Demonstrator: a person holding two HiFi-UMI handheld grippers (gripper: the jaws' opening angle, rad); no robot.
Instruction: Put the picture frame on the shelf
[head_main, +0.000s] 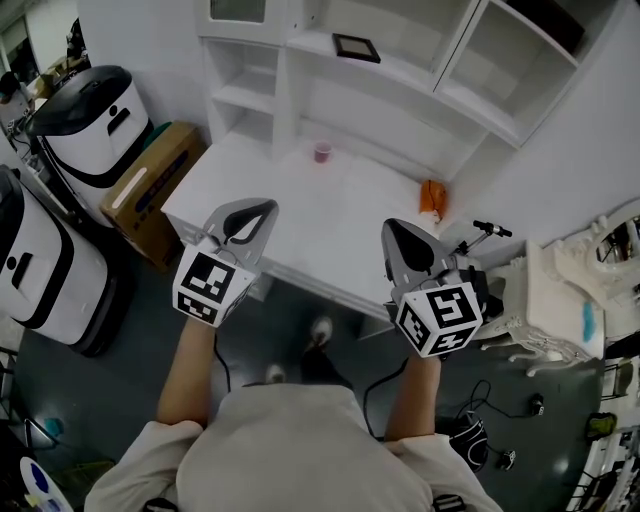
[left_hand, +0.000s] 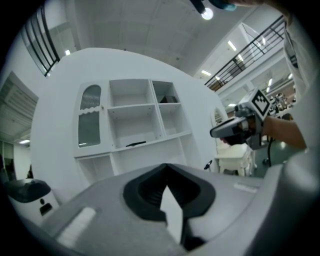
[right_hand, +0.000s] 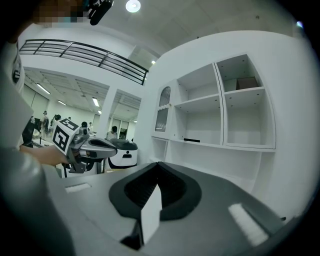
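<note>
A small dark picture frame (head_main: 356, 47) lies flat on the middle shelf of the white wall unit (head_main: 400, 75), far beyond both grippers. It shows as a thin dark strip in the left gripper view (left_hand: 136, 143) and in the right gripper view (right_hand: 191, 140). My left gripper (head_main: 250, 215) hovers at the white desk's (head_main: 300, 210) near edge, shut and empty. My right gripper (head_main: 405, 240) hangs level beside it, also shut with nothing held. Each gripper sees the other: the right gripper (left_hand: 225, 131) and the left gripper (right_hand: 107, 146).
A pink cup (head_main: 322, 152) and an orange object (head_main: 432, 200) stand on the desk. Left of the desk are a cardboard box (head_main: 155, 180) and two white machines (head_main: 95, 120). An ornate white side table (head_main: 560, 300) and floor cables sit to the right.
</note>
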